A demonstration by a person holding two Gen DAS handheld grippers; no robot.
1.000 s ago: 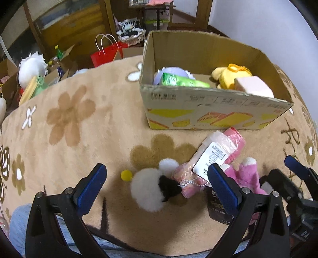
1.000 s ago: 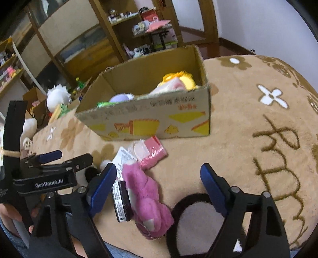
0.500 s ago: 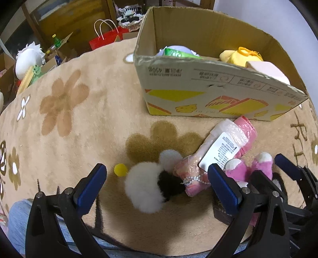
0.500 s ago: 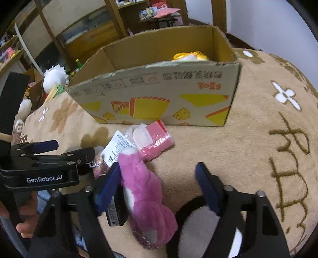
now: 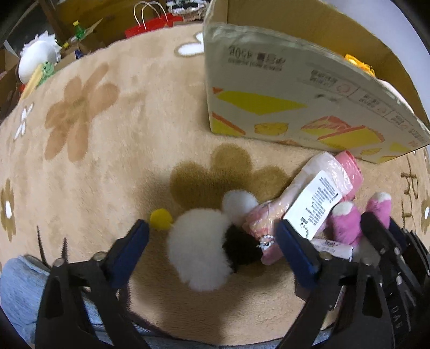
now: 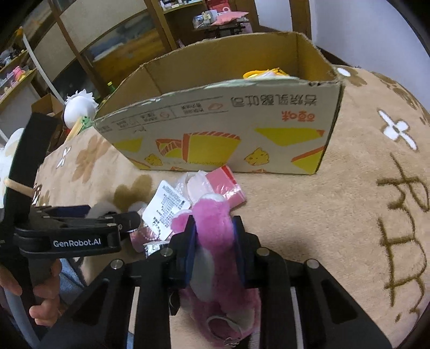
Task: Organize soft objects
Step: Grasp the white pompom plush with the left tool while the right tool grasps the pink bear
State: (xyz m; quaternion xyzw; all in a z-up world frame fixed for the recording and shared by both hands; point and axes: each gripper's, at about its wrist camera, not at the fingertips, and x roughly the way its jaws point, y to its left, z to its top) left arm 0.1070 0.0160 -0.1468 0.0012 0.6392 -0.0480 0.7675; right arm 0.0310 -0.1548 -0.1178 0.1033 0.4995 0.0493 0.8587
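A white fluffy toy [image 5: 199, 249] with a black patch lies on the tan flower blanket [image 5: 107, 161]. My left gripper [image 5: 212, 241] straddles it with jaws closing, pads still apart from the fur. A small yellow pompom [image 5: 160, 218] sits by the left finger. My right gripper [image 6: 215, 241] is closing, its pads squeezing a pink plush toy [image 6: 212, 214] that lies on the blanket. A pink wrapped pack [image 5: 317, 198] with a white label lies between the toys and the cardboard box [image 6: 228, 128]. The left gripper [image 6: 107, 213] shows at the left of the right wrist view.
The box [image 5: 295, 107] holds a yellow toy [image 6: 262, 73] and other soft things. A white plush [image 6: 79, 107] and a red paper bag [image 5: 150, 24] stand beyond the blanket's far edge. A hand [image 6: 40, 303] grips the left tool. Wooden shelves line the back.
The right jaws have come together on the pink plush toy. Both grippers have sunk closer to the blanket. The left jaws have narrowed a little around the white fluffy toy.
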